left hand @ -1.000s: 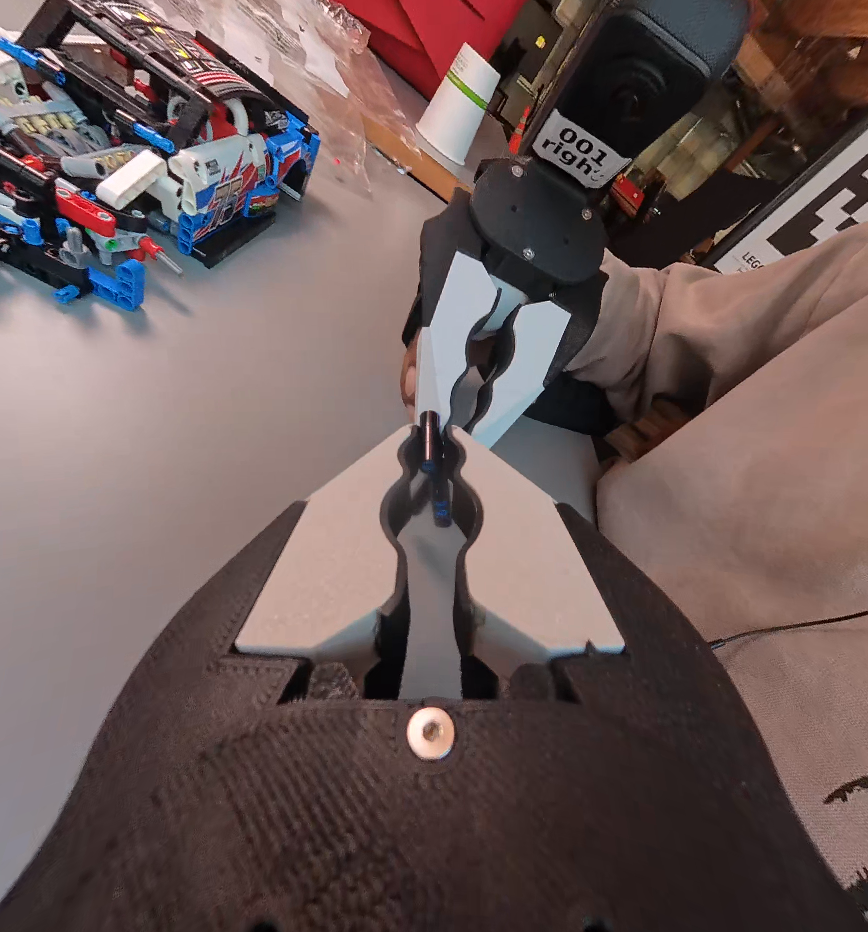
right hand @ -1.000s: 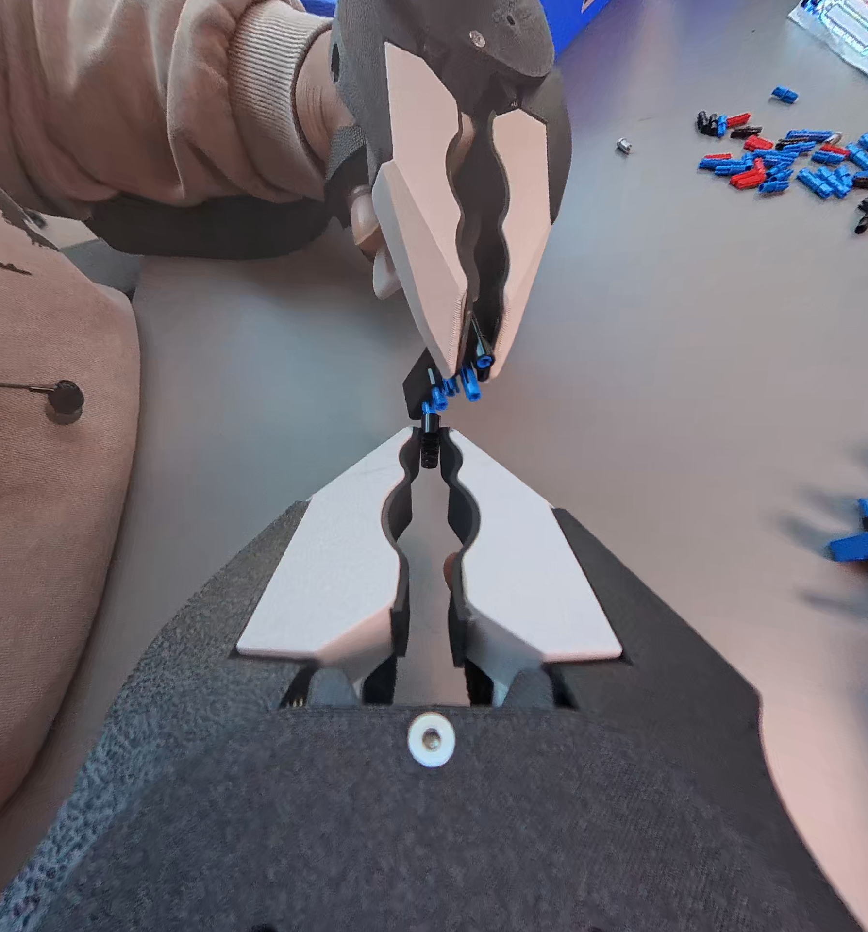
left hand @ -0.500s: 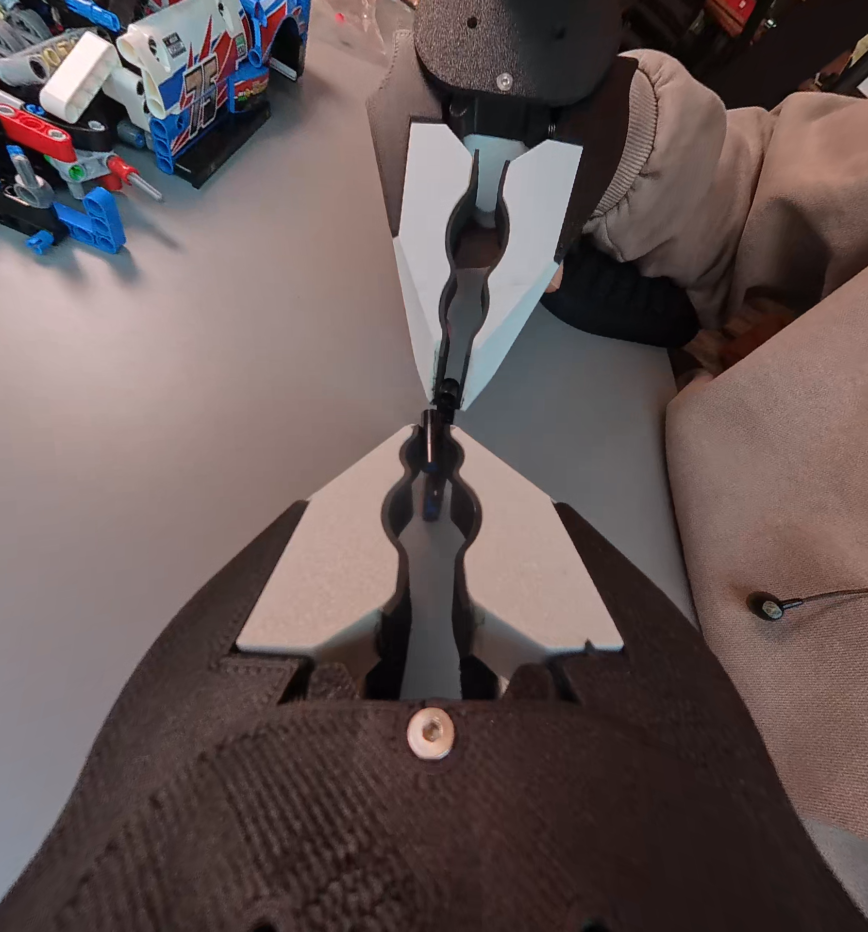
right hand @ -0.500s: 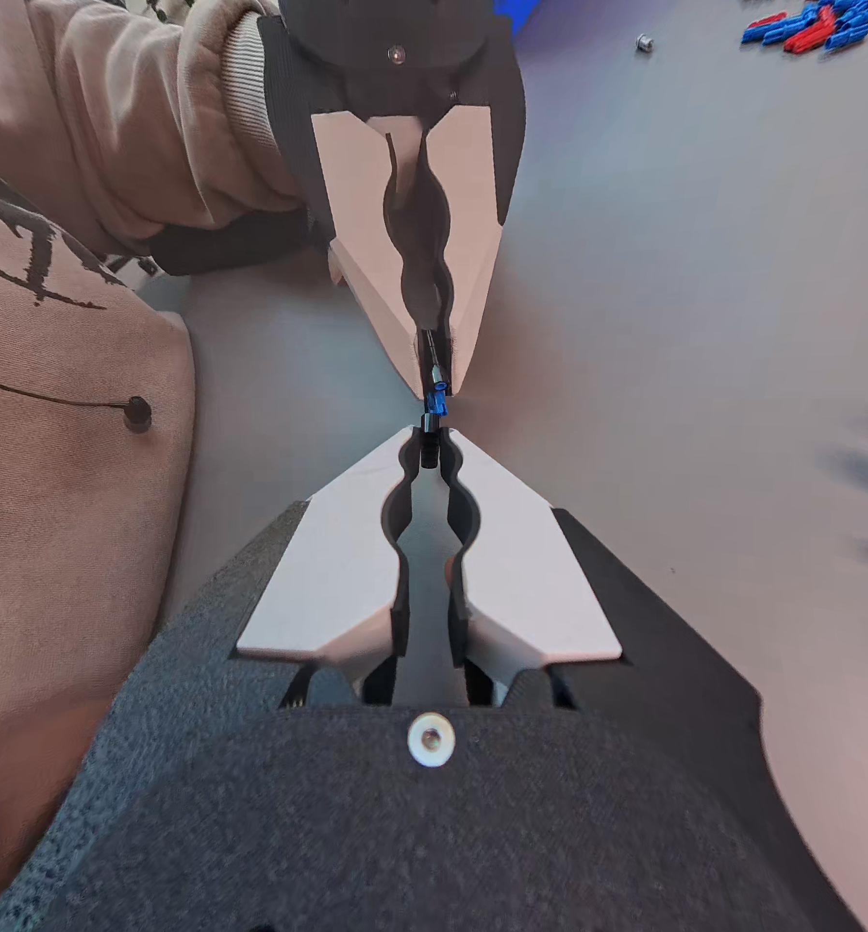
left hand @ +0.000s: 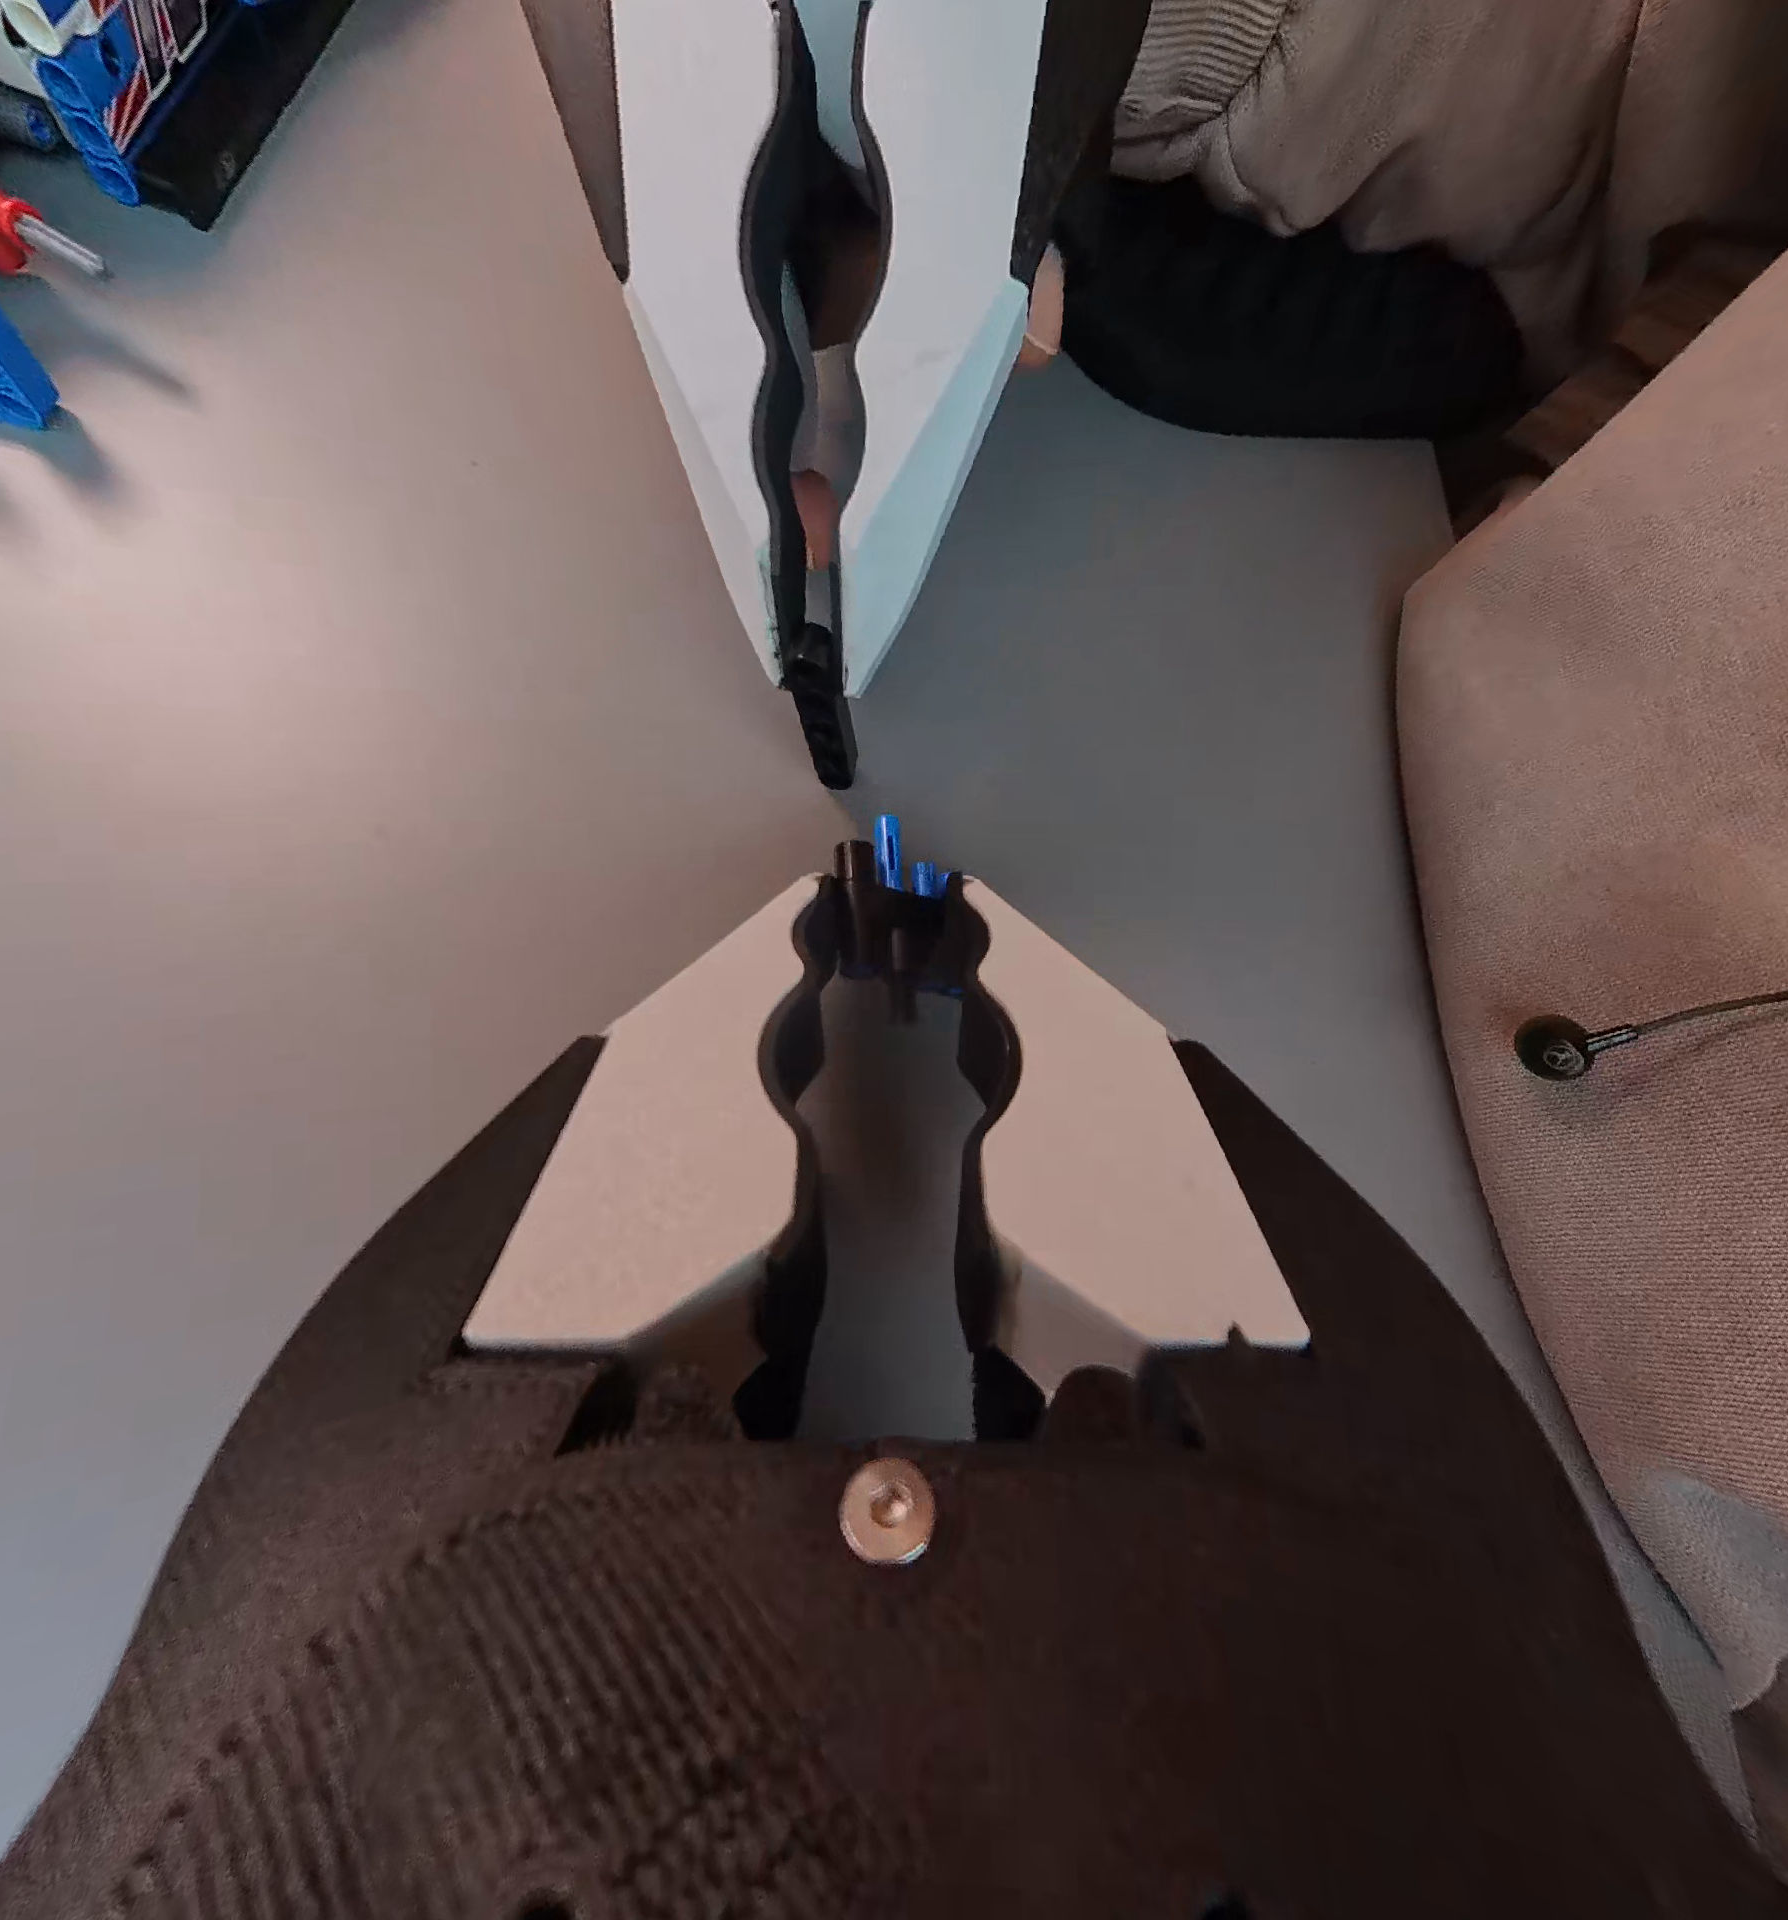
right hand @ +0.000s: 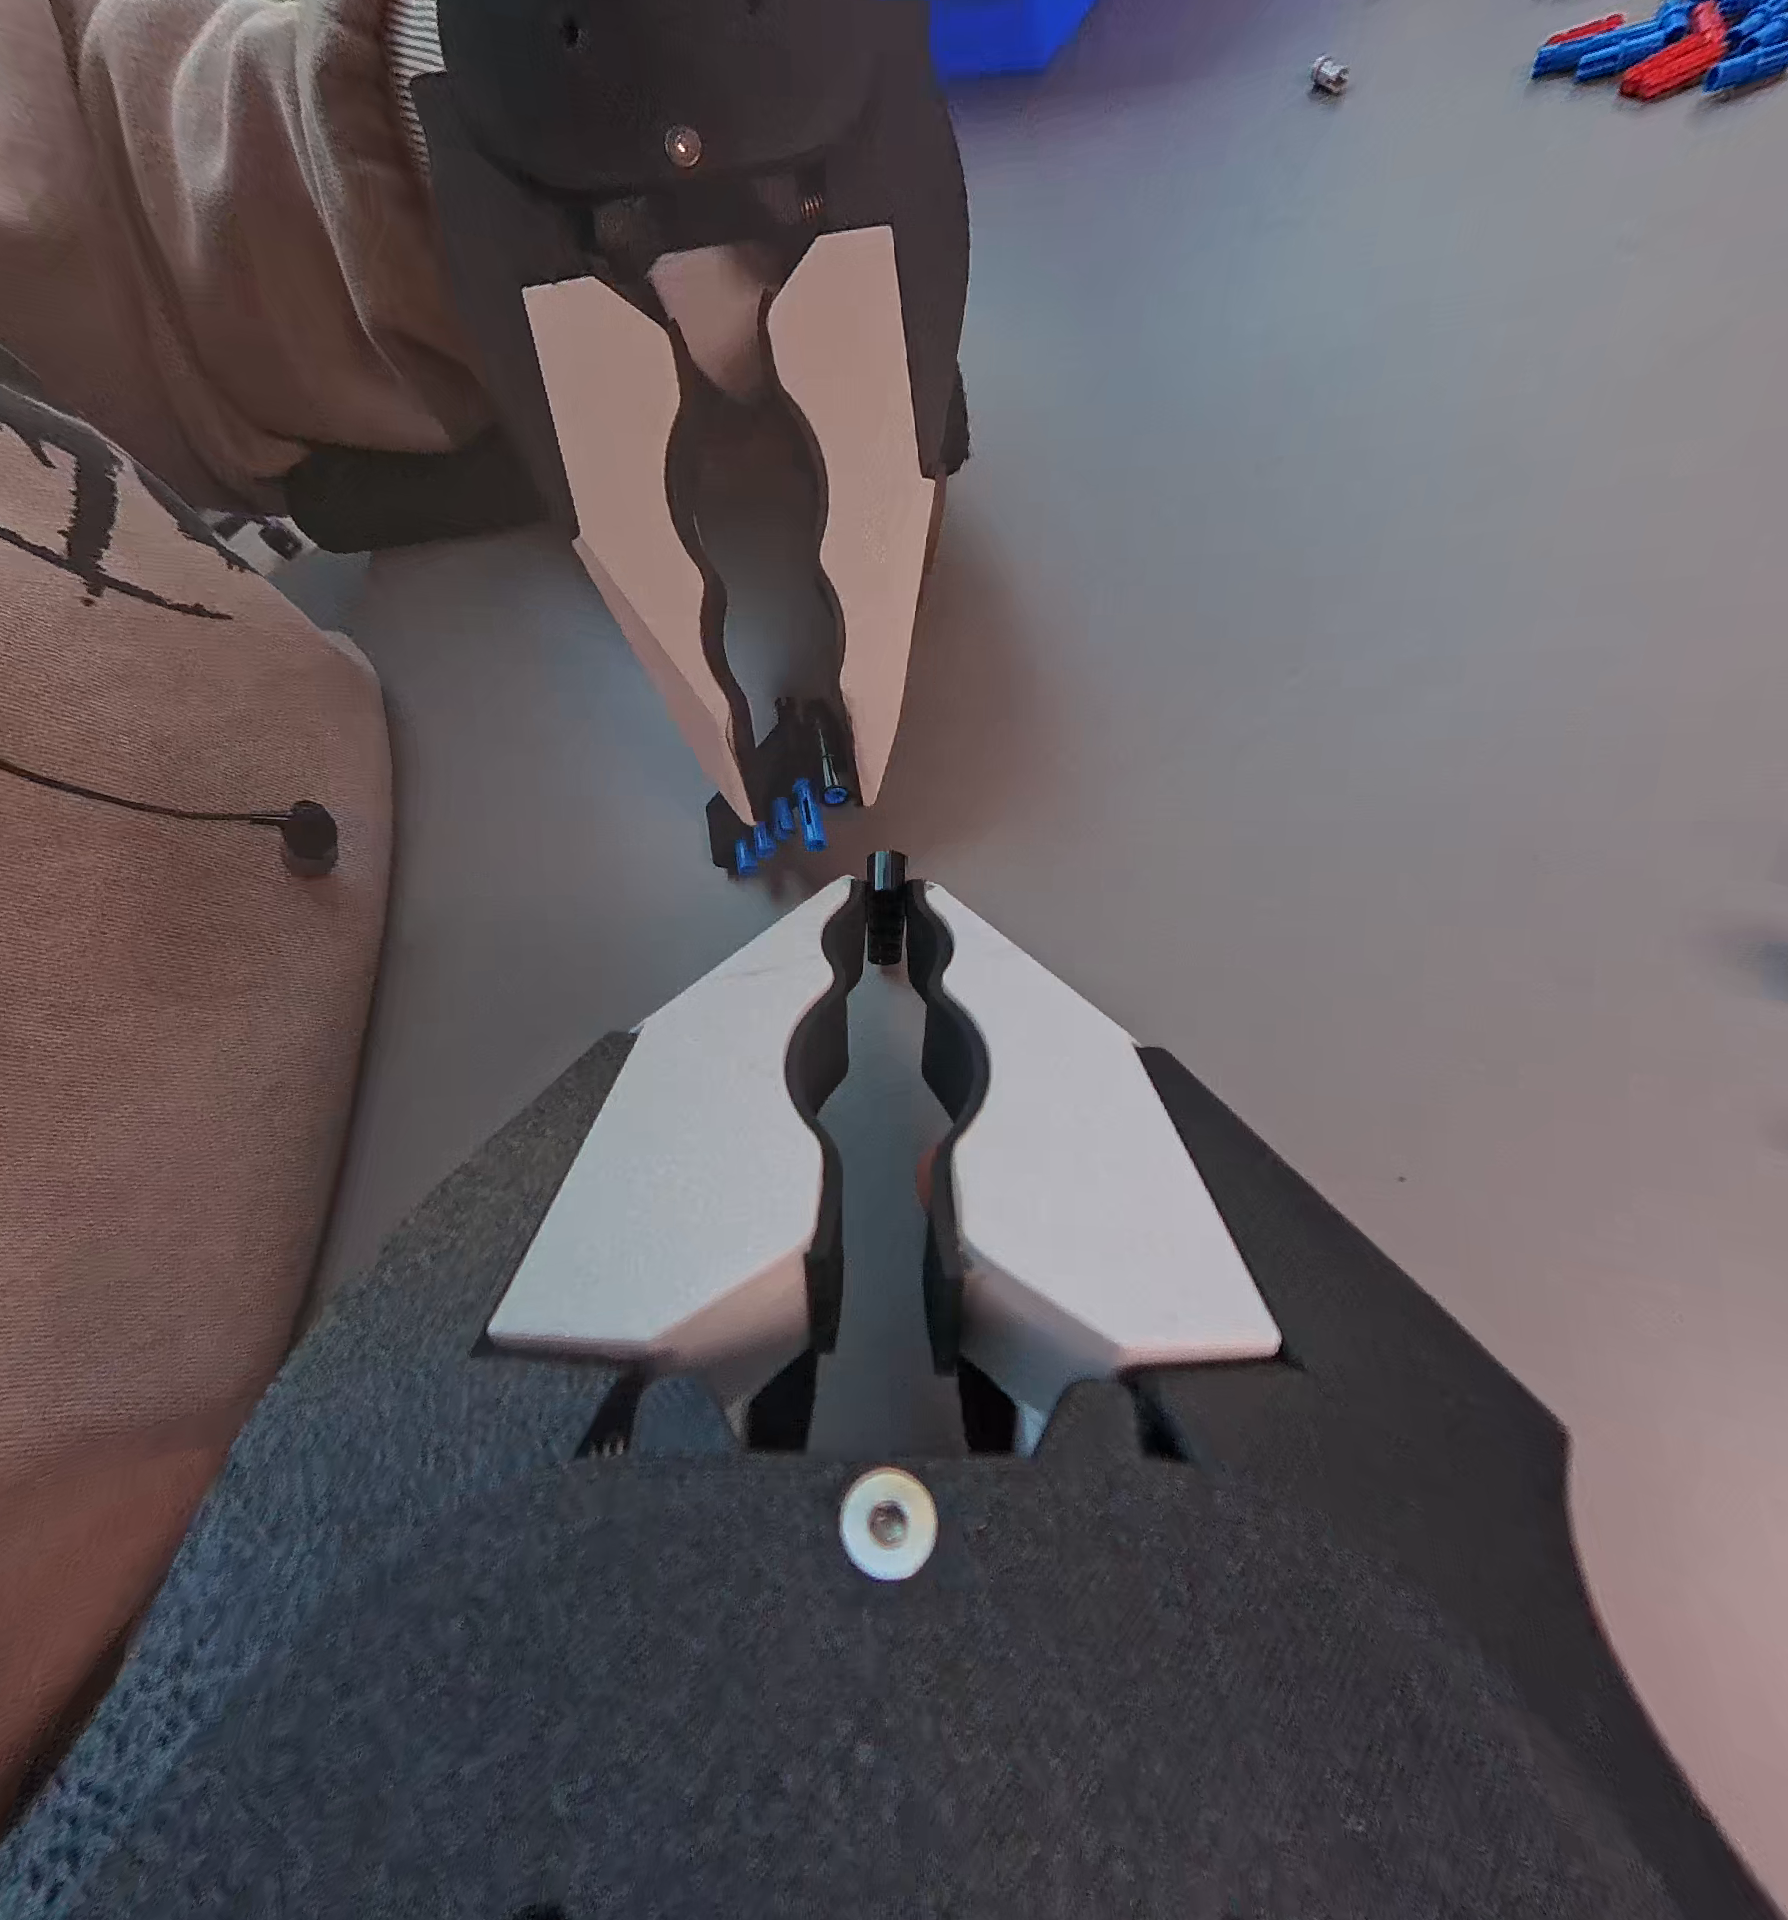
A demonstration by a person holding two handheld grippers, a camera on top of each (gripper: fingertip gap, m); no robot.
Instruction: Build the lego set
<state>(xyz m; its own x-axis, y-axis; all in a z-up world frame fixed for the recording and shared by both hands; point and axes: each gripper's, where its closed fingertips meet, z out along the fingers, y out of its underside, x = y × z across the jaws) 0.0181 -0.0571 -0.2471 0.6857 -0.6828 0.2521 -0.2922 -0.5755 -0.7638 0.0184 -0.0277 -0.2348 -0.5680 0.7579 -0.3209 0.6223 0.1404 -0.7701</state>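
Tongs are facing tip to tip above the grey table (left hand: 298, 727). I am clamping my left gripper (left hand: 888, 883) on a black beam with blue pins (left hand: 895, 914), and my right gripper (right hand: 885, 883) on a black connector (right hand: 882, 914). Both pieces are hanging just apart, not touching. Loose pins (right hand: 1679, 47) are lying far off.

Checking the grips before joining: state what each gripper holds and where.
Left gripper: black beam with blue pins, pinched near one end. Right gripper: black pin, gripped around its middle.
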